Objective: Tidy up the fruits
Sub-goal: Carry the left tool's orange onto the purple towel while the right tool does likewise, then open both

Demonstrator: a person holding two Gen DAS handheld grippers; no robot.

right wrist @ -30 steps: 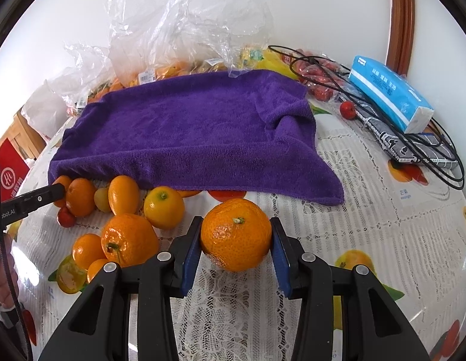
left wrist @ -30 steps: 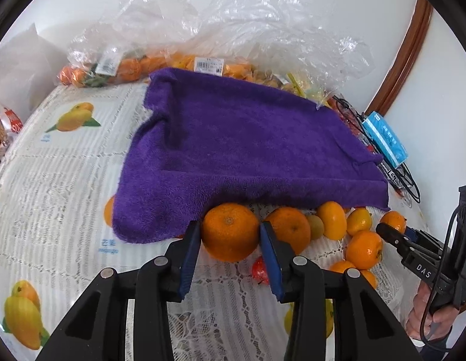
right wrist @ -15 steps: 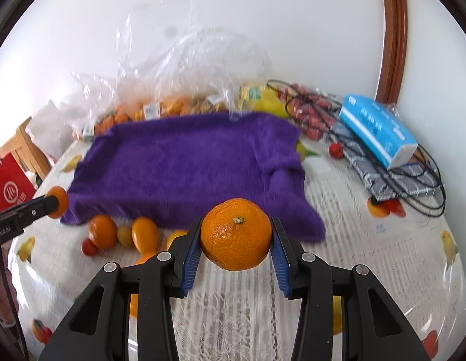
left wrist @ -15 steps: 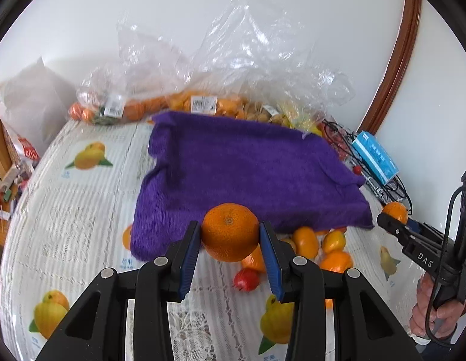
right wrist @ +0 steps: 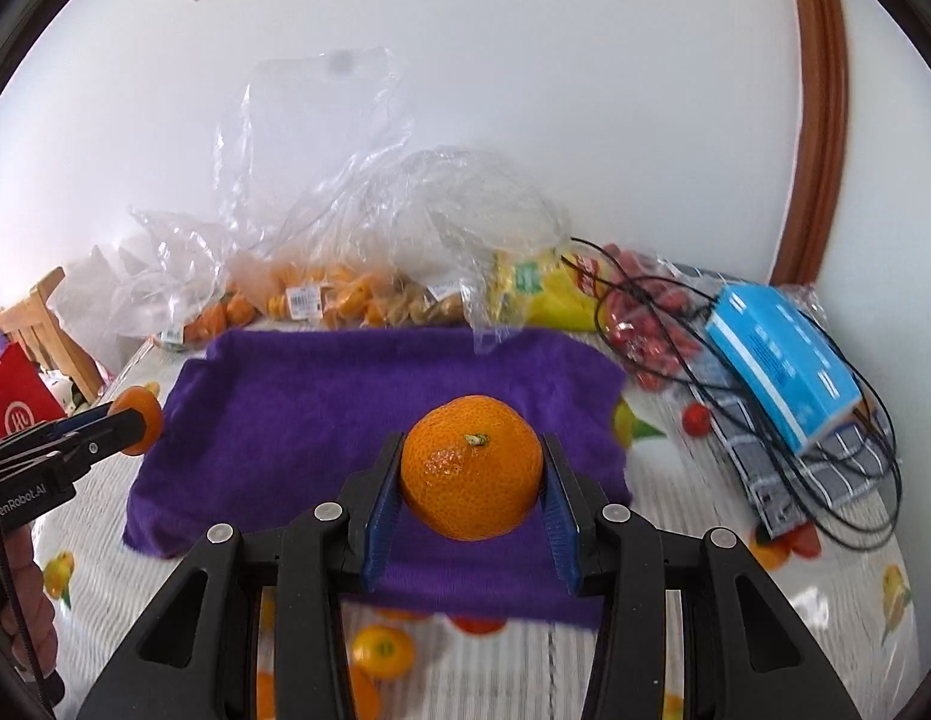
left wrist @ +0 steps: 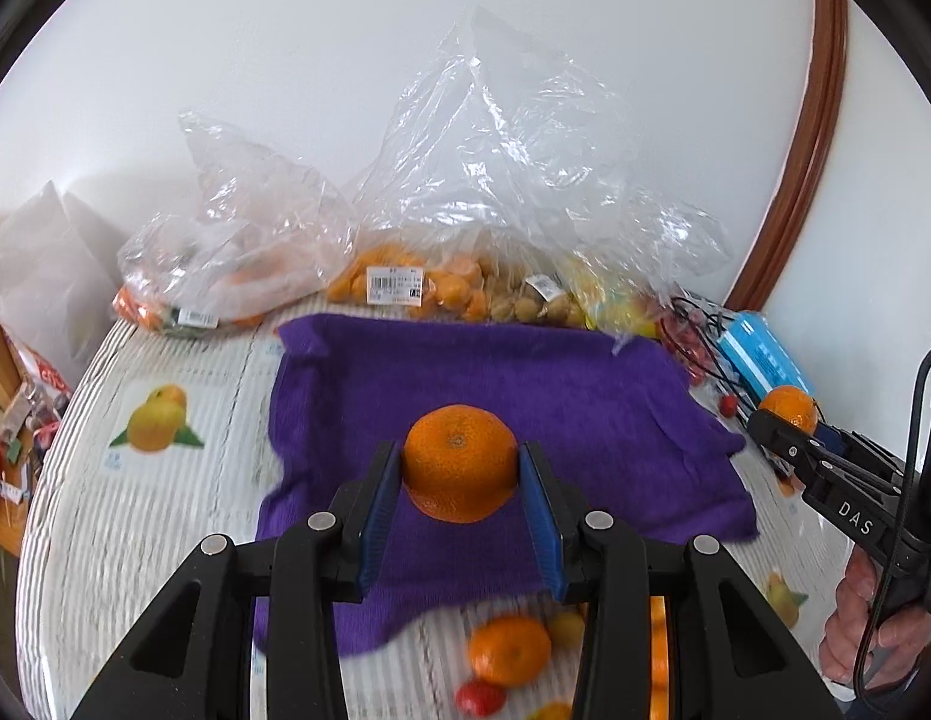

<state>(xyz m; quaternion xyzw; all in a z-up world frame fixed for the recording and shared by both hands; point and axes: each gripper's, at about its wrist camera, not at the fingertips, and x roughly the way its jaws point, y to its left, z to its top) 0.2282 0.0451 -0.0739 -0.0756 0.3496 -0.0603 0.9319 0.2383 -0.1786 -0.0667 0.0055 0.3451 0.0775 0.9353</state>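
Observation:
My left gripper [left wrist: 460, 474] is shut on an orange mandarin [left wrist: 460, 461] and holds it in the air over the near part of the purple towel [left wrist: 495, 384]. My right gripper [right wrist: 472, 477] is shut on a second mandarin [right wrist: 471, 467], also raised over the purple towel [right wrist: 357, 396]. The right gripper with its mandarin [left wrist: 788, 408] shows at the right of the left wrist view; the left gripper's mandarin [right wrist: 138, 420] shows at the left of the right wrist view. Loose mandarins [left wrist: 508, 649] and a small red fruit [left wrist: 480, 697] lie on the table in front of the towel.
Clear plastic bags of fruit [left wrist: 441, 282] lie behind the towel against the wall. A blue box [right wrist: 783, 360], black cables [right wrist: 825, 480] and a striped cloth sit at the right. A red bag [right wrist: 15, 402] and wooden chair [right wrist: 39, 324] stand at the left.
Both grippers have lifted their mandarins off the table and risen, so the loose fruit now lies lower and the towel is farther below.

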